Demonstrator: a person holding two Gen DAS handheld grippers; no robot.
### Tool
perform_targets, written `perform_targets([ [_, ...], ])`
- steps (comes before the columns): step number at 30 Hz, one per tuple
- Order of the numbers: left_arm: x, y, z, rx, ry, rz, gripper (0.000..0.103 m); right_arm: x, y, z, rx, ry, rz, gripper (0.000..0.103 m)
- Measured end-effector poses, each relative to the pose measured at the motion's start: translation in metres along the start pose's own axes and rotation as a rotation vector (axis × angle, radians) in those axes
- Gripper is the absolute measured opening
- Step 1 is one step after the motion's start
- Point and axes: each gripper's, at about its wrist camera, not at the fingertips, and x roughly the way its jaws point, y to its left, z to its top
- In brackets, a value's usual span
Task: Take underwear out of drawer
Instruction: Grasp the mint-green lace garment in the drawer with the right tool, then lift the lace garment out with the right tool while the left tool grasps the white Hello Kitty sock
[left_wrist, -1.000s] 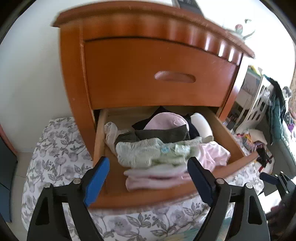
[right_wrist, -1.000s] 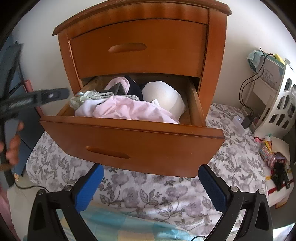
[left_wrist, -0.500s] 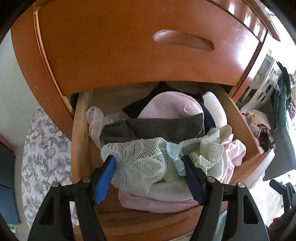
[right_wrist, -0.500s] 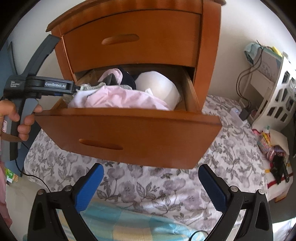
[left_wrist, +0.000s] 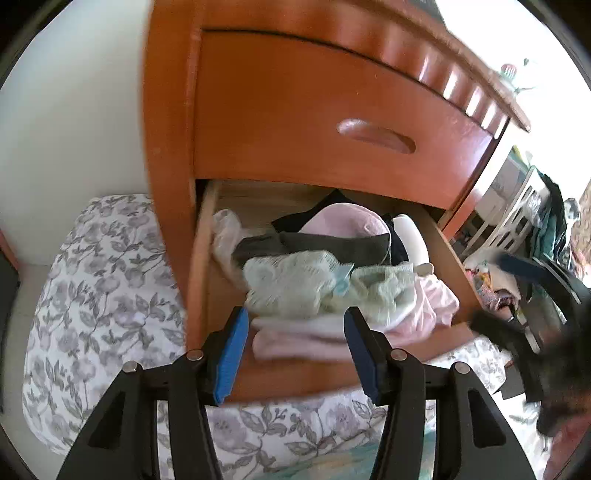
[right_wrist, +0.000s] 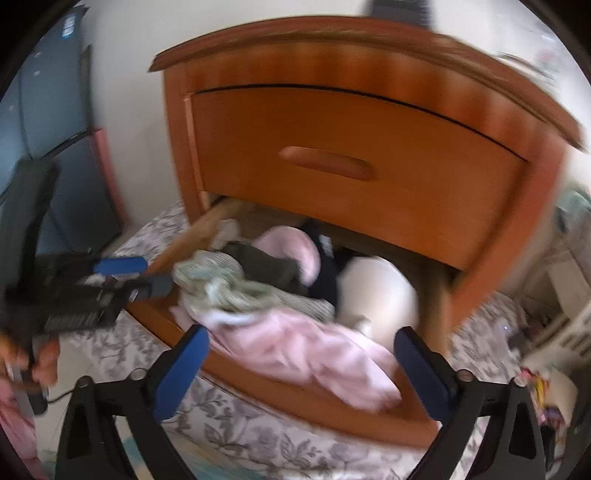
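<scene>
The nightstand (left_wrist: 295, 110) stands on a flowered sheet (left_wrist: 103, 280), its lower drawer (left_wrist: 456, 266) already pulled out, so the opening is done and the taking out is left. All the underwear (left_wrist: 314, 284) lies heaped inside; the pale green lace piece on top sits just beyond the left gripper (left_wrist: 293, 354). That gripper's jaws have just been closing to a middling gap, and I judge nothing is pinched between them yet. The right gripper (right_wrist: 301, 367) hovers over the pink garment (right_wrist: 306, 354) at the drawer's front edge, jaws wide and empty.
</scene>
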Motion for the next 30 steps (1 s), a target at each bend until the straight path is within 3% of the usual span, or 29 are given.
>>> perform_targets([
  [5, -0.021, 0.012, -0.031, -0.002, -0.056, 0.050, 0.059, 0.035, 0.020, 0.029, -0.032, 0.085, 0.091, 0.087],
  [13, -0.025, 0.024, -0.039, -0.014, -0.091, 0.068, 0.065, 0.074, 0.059, 0.041, -0.090, 0.163, 0.144, 0.080],
  [18, -0.021, 0.029, -0.030, -0.003, -0.092, 0.069, 0.065, 0.099, 0.064, 0.042, -0.079, 0.217, 0.129, 0.055],
  [19, -0.019, 0.029, -0.029, -0.001, -0.088, 0.067, 0.065, 0.102, 0.065, 0.042, -0.070, 0.221, 0.138, 0.039],
  [20, -0.017, 0.030, -0.027, 0.001, -0.086, 0.066, 0.065, 0.105, 0.063, 0.043, -0.067, 0.225, 0.143, 0.029],
  [21, -0.016, 0.030, -0.025, 0.004, -0.086, 0.066, 0.065, 0.108, 0.062, 0.043, -0.065, 0.225, 0.142, 0.028],
  [23, -0.013, 0.030, -0.021, 0.015, -0.081, 0.063, 0.065, 0.109, 0.058, 0.042, -0.052, 0.218, 0.148, 0.008],
  [30, 0.009, 0.030, 0.002, 0.057, -0.018, 0.002, 0.066, 0.090, 0.029, 0.043, 0.041, 0.129, 0.123, 0.006],
])
